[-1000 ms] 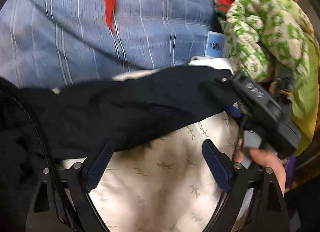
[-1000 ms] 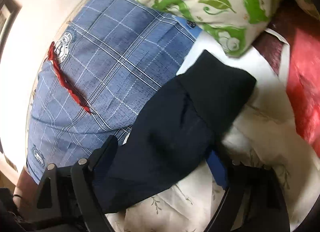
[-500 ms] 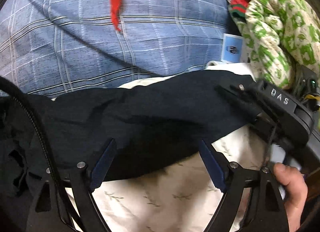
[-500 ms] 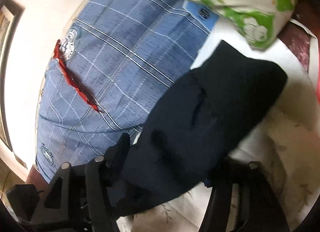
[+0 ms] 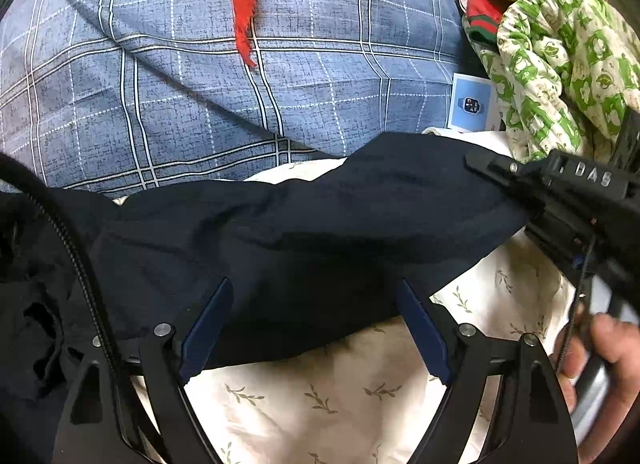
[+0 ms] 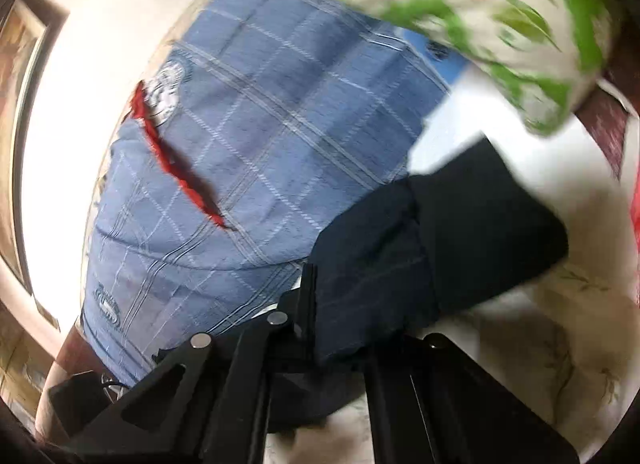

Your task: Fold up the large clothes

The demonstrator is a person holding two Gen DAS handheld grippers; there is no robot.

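Observation:
A dark navy garment lies across the cream leaf-print sheet, its zipped body bunched at the left. My left gripper is open just above the sleeve's near edge, and the blue pads stand wide apart without pressing the cloth. At the right of the left wrist view, my right gripper pinches the sleeve's end, with a hand behind it. In the right wrist view my right gripper is shut on the bunched sleeve, and the cuff sticks out beyond it.
A blue plaid pillow with a red strip fills the far side. A green-and-white patterned quilt is heaped at the right, beside a small box picturing a watch. A wall with a picture frame shows at the left.
My right gripper has gone from wide open to shut on the sleeve and lifted it slightly. The left gripper has edged forward over the garment, still open.

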